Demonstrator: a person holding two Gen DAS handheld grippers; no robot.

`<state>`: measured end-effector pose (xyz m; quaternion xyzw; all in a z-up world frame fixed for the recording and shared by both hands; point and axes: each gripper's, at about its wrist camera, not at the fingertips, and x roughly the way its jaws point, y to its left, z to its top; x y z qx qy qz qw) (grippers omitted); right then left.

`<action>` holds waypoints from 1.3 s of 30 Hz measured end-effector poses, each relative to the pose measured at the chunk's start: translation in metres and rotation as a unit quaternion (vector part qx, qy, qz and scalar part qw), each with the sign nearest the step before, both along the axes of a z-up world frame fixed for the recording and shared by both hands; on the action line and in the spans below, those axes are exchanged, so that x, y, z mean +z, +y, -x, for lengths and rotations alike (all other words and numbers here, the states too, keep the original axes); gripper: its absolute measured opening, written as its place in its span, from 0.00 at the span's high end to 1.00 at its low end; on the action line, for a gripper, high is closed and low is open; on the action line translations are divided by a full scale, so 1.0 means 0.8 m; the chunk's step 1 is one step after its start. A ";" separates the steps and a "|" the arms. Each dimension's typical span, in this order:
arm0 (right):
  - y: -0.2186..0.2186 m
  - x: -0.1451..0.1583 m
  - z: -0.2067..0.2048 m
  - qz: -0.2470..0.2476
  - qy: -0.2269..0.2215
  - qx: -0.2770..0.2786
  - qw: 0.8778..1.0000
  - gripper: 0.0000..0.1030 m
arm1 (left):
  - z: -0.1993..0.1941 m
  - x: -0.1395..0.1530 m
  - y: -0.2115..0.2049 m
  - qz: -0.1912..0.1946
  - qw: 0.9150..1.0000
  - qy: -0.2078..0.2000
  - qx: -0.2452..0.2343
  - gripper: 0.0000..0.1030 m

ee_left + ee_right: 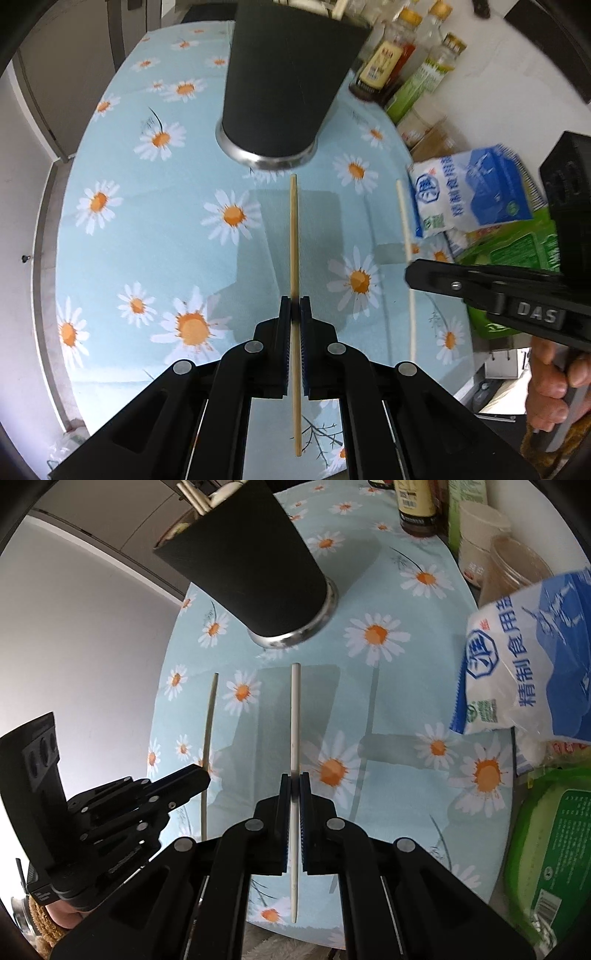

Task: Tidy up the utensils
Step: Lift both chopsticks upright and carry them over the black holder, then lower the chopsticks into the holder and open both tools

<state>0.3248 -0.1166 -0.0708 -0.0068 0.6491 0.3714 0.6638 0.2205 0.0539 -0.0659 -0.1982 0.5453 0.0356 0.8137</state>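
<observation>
A black utensil cup (284,85) with a steel base stands on the daisy tablecloth (147,229); in the right wrist view (251,565) several utensil handles (195,498) stick out of its top. My left gripper (294,306) is shut on a tan chopstick (294,236) held above the cloth, tip toward the cup. My right gripper (294,782) is shut on a pale chopstick (294,716), also pointing at the cup. Each gripper shows in the other's view: the right gripper (410,275) with its chopstick (404,218), the left gripper (205,771) with its chopstick (209,716).
Sauce bottles (384,62) stand behind the cup on the right. A blue and white salt bag (472,192), a green package (517,251) and plastic jars (513,561) crowd the table's right edge. The table's left edge (44,258) drops off near a wall.
</observation>
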 end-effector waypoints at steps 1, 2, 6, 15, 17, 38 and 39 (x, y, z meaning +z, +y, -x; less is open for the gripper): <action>0.004 0.003 0.001 -0.002 -0.003 -0.001 1.000 0.95 | 0.000 0.005 0.003 0.006 1.000 -0.010 -0.003 0.96; 0.007 0.005 0.001 -0.003 -0.005 -0.002 1.000 0.95 | -0.001 0.008 0.002 0.010 1.000 -0.016 -0.008 0.97; 0.023 0.022 0.002 -0.028 -0.013 -0.006 1.000 0.95 | 0.002 0.031 0.008 0.017 0.998 -0.062 -0.023 0.96; 0.049 0.076 -0.010 -0.093 -0.081 -0.008 0.992 0.95 | -0.006 0.087 0.037 0.015 0.985 -0.167 -0.032 0.97; 0.053 0.087 -0.016 -0.109 -0.099 -0.009 0.989 0.95 | -0.010 0.099 0.044 0.013 0.981 -0.193 -0.031 0.97; 0.058 0.199 -0.114 -0.291 -0.337 -0.096 0.890 0.95 | -0.082 0.187 0.095 -0.046 0.892 -0.450 0.020 0.96; 0.059 0.200 -0.119 -0.293 -0.340 -0.099 0.888 0.95 | -0.086 0.187 0.097 -0.047 0.887 -0.458 0.023 0.96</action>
